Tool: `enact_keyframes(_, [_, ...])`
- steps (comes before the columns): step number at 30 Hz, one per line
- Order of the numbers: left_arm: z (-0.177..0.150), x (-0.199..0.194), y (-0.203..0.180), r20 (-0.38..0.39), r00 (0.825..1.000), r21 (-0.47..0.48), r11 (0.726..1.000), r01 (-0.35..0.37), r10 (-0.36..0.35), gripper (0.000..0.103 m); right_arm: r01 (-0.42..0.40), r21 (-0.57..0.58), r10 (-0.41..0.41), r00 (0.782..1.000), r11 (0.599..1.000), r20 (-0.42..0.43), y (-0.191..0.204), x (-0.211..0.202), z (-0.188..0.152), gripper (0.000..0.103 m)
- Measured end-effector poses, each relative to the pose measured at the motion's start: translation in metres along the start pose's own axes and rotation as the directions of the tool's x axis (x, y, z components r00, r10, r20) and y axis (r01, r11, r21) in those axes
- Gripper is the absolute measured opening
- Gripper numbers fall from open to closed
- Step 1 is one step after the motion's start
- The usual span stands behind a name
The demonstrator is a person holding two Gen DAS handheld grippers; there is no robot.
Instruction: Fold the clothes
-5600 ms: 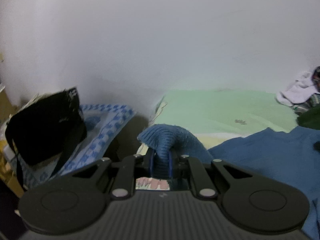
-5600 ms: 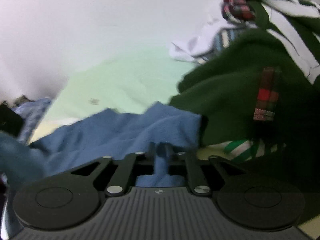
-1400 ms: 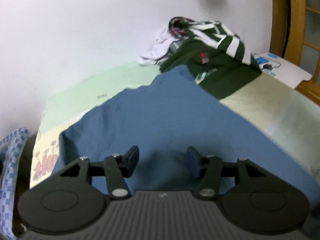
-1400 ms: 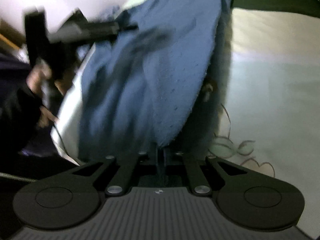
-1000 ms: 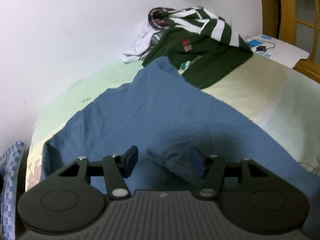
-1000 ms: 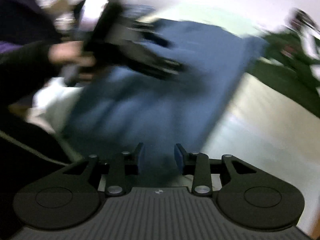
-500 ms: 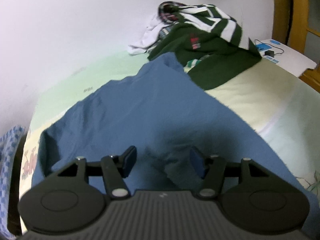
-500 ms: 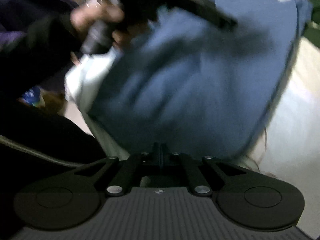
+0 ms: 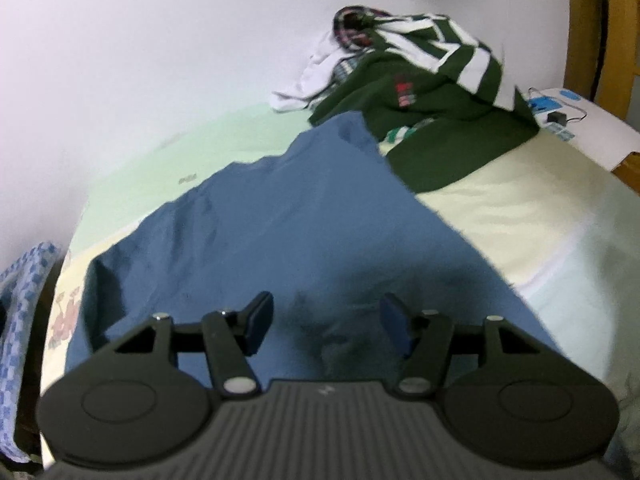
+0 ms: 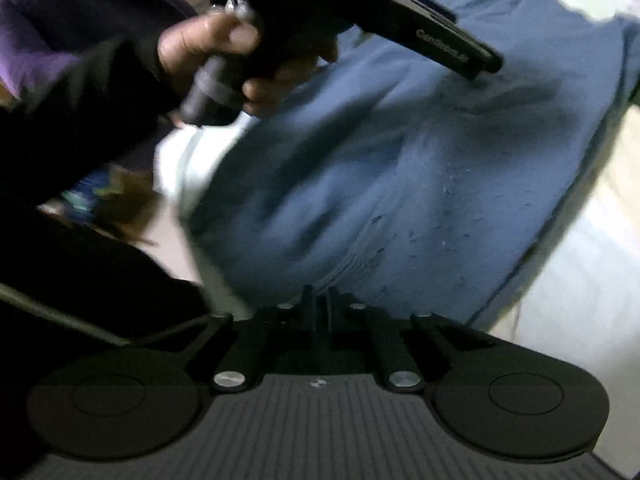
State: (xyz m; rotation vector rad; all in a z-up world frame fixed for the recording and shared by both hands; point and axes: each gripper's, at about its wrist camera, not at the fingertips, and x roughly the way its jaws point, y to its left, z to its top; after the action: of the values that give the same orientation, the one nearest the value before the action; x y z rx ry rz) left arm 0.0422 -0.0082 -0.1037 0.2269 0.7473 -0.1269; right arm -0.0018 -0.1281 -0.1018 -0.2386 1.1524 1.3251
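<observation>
A blue sweater [image 9: 300, 220] lies spread flat on the bed, its far end reaching the heap of clothes. My left gripper [image 9: 326, 320] hovers open just over the sweater's near part, nothing pinched between its blue pads. In the right wrist view the sweater [image 10: 440, 160] fills the middle, and a hand holds the left gripper [image 10: 484, 66] above it. My right gripper [image 10: 319, 300] sits at the sweater's ribbed hem at the bed's edge. Its jaws stand a sliver apart and are opening slightly, with the hem pinched between them.
A green garment with white stripes [image 9: 432, 112] and a white cloth [image 9: 312, 80] are heaped by the wall at the bed's far end. Pale sheet [image 9: 520, 220] shows to the right. A white bedside top [image 9: 592, 128] carries small items. A blue checked cloth [image 9: 24, 300] hangs at left.
The right gripper went from open to nearly closed and sank to the sweater's hem at the bed's edge. The left gripper stayed open over the sweater, its view rolling slightly.
</observation>
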Motion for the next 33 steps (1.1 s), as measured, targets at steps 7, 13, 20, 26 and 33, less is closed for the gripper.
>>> enact_keyframes(7, [-0.001, 0.001, -0.027, -0.016, 0.999, 0.019, 0.999, 0.042, -0.042, 0.053, 0.128, 0.112, -0.154, 0.953, 0.985, 0.262, -0.089, -0.102, 0.070, 0.030])
enact_keyframes(13, [-0.011, -0.007, -0.066, -0.066, 0.986, 0.046, 0.986, 0.159, -0.156, 0.048, 0.317, 0.342, -0.441, 0.807, 0.884, 0.392, -0.177, -0.104, 0.129, 0.033])
enact_keyframes(20, [-0.031, -0.018, -0.091, -0.094, 0.980, 0.046, 0.983, 0.180, -0.175, 0.044, 0.371, 0.366, -0.501, 0.779, 0.853, 0.377, -0.212, -0.041, 0.176, 0.028])
enact_keyframes(26, [-0.039, -0.027, -0.089, -0.112, 0.974, 0.017, 0.980, 0.199, -0.196, 0.044, 0.383, 0.428, -0.535, 0.780, 0.819, 0.326, -0.237, -0.028, 0.181, 0.003])
enact_keyframes(33, [-0.039, -0.024, -0.086, -0.114, 0.971, 0.022, 0.976, 0.214, -0.211, 0.044, 0.462, 0.438, -0.618, 0.707, 0.771, 0.342, -0.249, -0.019, 0.167, 0.000])
